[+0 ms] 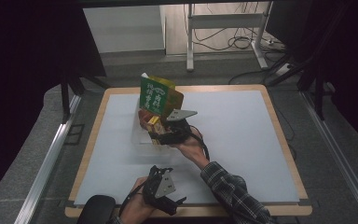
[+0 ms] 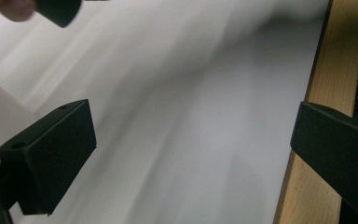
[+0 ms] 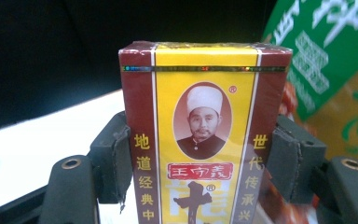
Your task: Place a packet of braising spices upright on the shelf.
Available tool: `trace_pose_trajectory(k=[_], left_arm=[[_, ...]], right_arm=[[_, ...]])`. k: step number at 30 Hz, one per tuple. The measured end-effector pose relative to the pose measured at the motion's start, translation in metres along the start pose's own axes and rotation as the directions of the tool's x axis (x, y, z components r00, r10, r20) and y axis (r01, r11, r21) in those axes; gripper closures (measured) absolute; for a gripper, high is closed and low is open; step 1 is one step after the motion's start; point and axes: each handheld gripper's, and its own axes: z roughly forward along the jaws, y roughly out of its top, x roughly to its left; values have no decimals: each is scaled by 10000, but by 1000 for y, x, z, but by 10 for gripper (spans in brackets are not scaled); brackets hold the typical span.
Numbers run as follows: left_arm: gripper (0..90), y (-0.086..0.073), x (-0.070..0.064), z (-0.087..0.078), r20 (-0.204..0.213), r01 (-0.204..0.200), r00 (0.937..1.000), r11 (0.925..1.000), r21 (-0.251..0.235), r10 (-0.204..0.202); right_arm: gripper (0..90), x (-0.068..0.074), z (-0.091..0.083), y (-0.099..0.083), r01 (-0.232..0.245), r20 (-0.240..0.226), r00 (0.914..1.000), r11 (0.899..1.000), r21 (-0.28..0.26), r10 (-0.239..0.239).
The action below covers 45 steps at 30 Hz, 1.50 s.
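The right gripper point(image 1: 161, 132) holds a small maroon-and-yellow box point(image 3: 200, 135) upright, its fingers point(image 3: 114, 156) pressed against the box's two narrow sides. In the right gripper view the box faces the camera, with a portrait in an oval, a red label below it and yellow characters down both maroon bands. In the high view the box point(image 1: 152, 120) sits near the middle of the white surface point(image 1: 242, 140), a little toward the left.

Directly behind the box stands a tall green-and-yellow bag point(image 1: 157, 95) with white characters, leaning slightly; it rises just beside the box on its far side, and its green panel point(image 3: 326, 51) crowds the upper right corner of the right gripper view. A clear plastic container point(image 1: 140, 137) lies on the surface at the foot of the bag, just left of the gripper; whether the box touches it cannot be told. The sleeve point(image 1: 233, 191) of the right arm is plaid.

The left gripper point(image 1: 161, 189) rests low at the near edge of the surface, well apart from the box. Its fingers point(image 2: 51, 154) are spread wide with nothing between them, over the white sheet and the wooden border point(image 2: 317, 116) of the surface.
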Motion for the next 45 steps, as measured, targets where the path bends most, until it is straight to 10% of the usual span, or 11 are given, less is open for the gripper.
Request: trace_pose_trajectory(k=[45], left_arm=[[0,1,1,-2,-107,159,9998,9996,-236,-161]], right_arm=[[89,-4,-33,8,442,6,9990,9821,1831,-451]])
